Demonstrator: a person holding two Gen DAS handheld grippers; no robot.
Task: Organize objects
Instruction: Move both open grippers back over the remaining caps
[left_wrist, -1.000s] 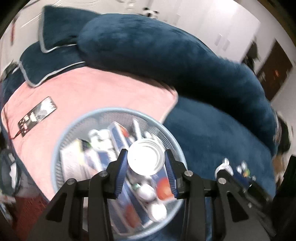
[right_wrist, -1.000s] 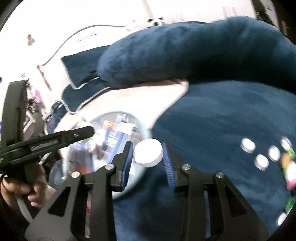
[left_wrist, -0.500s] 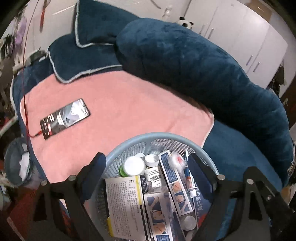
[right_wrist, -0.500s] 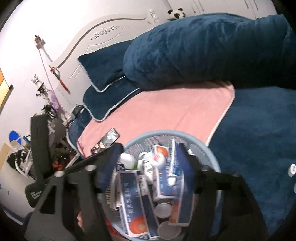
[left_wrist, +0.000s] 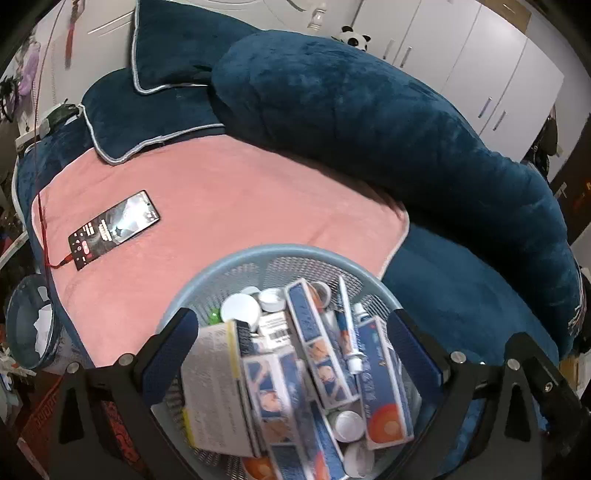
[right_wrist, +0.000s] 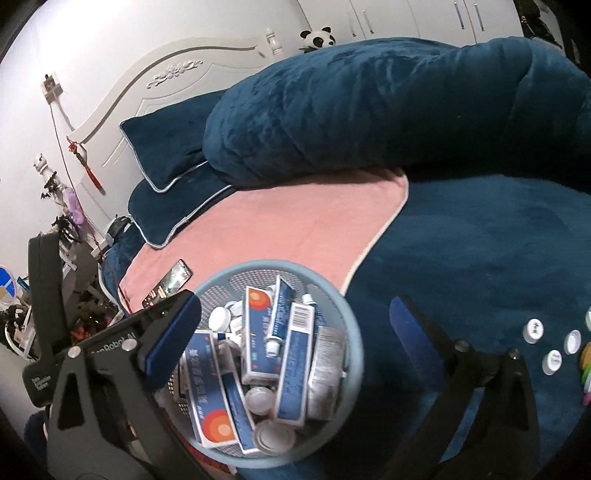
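Both the left gripper (left_wrist: 295, 339) and the right gripper (right_wrist: 295, 328) are opening, grasping nothing, above the basket (left_wrist: 258, 254).

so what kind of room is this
Almost certainly a bedroom. The work happens on a bed with a carved white headboard, navy pillows and a rolled navy duvet; white wardrobe doors line the far wall. The basket of boxes sits on the bedding.

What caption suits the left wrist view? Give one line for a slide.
Left gripper, jaws opening and holding nothing, above a blue basket of boxes and caps on a pink blanket.
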